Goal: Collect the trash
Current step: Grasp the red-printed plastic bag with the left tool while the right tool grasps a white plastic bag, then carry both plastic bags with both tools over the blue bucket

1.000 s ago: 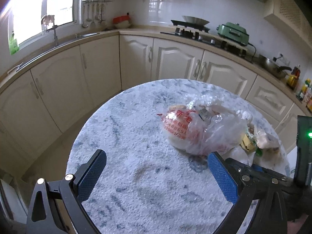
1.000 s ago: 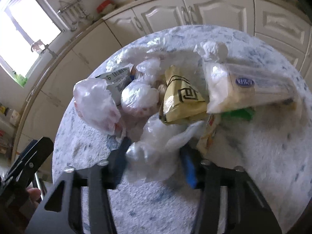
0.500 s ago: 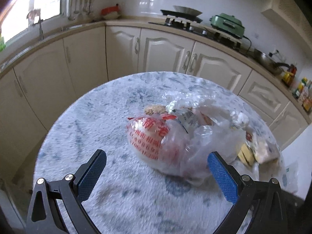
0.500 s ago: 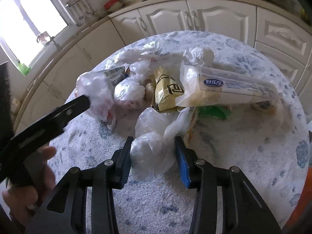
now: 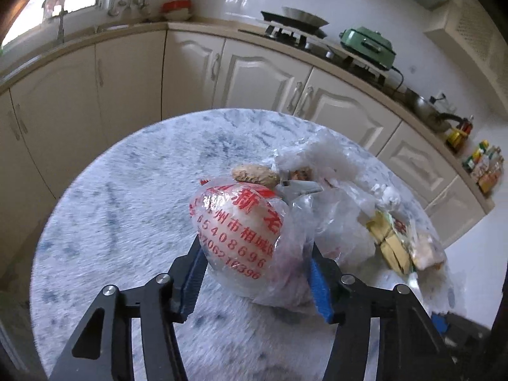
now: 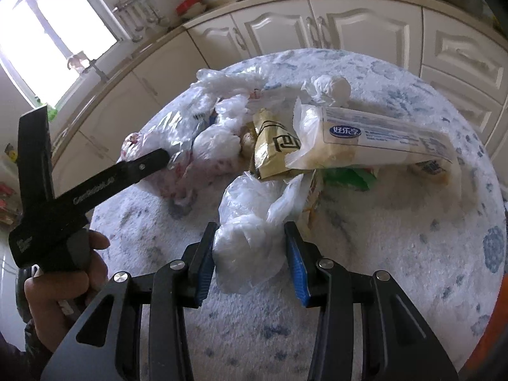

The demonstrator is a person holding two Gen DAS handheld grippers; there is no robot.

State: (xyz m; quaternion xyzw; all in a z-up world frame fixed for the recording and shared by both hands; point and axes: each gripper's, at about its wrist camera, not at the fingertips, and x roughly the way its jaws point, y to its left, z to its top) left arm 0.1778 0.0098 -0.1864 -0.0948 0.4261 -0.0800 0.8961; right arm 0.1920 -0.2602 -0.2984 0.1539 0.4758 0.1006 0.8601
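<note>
Two grippers working one trash pile on the round marbled surface (image 5: pixel 120 209). Left gripper (image 5: pixel 255 258): jaws have just been closing, now clamped on the clear bag with red print (image 5: pixel 238 225), blue pads pressing both sides of it. Bag sits on the surface at the left end of the pile. A peanut shell (image 5: pixel 254 173) lies just beyond it on the far side, crumpled clear plastic (image 5: pixel 320 158) to its right. Right gripper (image 6: pixel 250 254): clenched on a knotted white plastic bag (image 6: pixel 244 250), pads touching it on both sides, at the near edge of the pile. Beyond that bag: gold snack wrapper (image 6: pixel 273 146), long white package with a blue logo (image 6: pixel 374 139), green wrapper (image 6: pixel 346 179) under it, white tissue ball (image 6: pixel 330 87) at the far side. In the right wrist view a hand (image 6: pixel 60 285) holds the left gripper's handle at the left.
</note>
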